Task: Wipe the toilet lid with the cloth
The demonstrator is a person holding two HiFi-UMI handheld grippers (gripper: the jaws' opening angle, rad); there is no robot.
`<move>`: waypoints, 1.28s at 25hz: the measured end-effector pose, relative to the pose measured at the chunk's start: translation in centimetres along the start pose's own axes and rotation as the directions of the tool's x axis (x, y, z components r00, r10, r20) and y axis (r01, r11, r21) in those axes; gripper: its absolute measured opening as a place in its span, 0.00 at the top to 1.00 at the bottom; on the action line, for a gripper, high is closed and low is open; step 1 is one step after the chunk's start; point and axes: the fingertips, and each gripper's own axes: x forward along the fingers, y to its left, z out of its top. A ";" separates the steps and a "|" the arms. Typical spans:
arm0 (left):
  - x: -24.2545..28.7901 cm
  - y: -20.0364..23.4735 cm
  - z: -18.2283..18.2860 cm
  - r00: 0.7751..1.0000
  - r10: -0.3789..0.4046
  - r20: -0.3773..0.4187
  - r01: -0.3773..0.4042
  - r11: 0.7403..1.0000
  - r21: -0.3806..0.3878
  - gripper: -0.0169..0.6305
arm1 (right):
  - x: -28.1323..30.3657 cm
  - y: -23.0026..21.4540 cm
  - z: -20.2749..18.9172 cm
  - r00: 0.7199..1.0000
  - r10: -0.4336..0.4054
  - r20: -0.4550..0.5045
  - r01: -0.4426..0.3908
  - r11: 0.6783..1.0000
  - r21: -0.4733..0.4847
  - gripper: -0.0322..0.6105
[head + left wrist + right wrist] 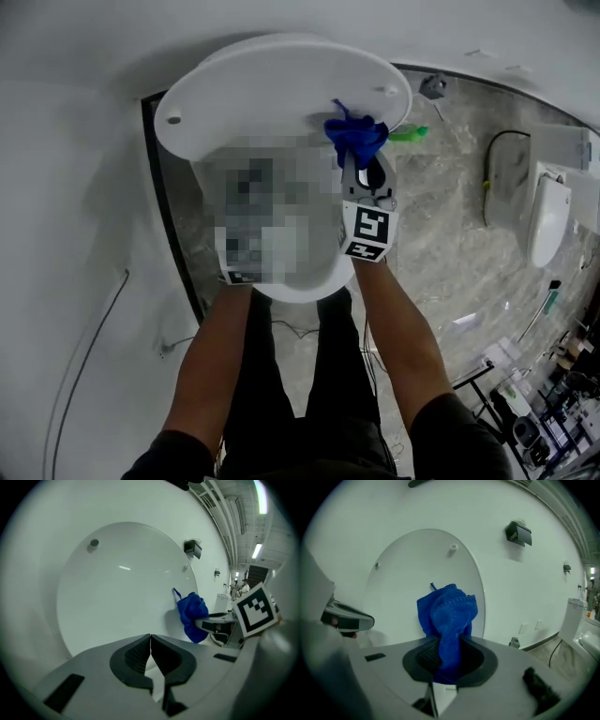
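**A:** What does the right gripper [447,663] have?

**B:** Its jaws are clamped on a bunched blue cloth [447,609]. The cloth stands up out of them at the right side of the raised toilet lid [401,588]. The left gripper [151,649] is closed on nothing, low in front of the lid

**A:** How should the wipe go?

**B:** I'd press the wad flat on the face, then sweep overlapping passes from the top down with a firm grip. Whether it touches now I can't tell

**A:** And how does the lid lie?

**B:** It stands open against the wall [525,588]. Its inner face, with the bumper studs [453,548], is toward the person, and its long axis runs upward
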 end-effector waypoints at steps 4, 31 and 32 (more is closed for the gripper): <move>-3.6 2.8 3.6 0.999 0.039 0.011 -0.040 0.995 0.088 0.96 | -3.7 1.2 3.5 0.999 0.039 0.038 -0.040 0.998 0.038 0.84; -5.9 6.4 17.0 0.971 -0.239 -0.011 0.217 0.858 0.466 0.84 | -22.7 11.8 13.3 0.985 0.011 0.175 -0.032 0.992 0.119 0.84; -6.5 6.1 16.7 0.971 -0.238 -0.011 0.215 0.857 0.468 0.85 | -23.4 12.0 13.4 0.984 0.018 0.180 -0.037 0.994 0.102 0.84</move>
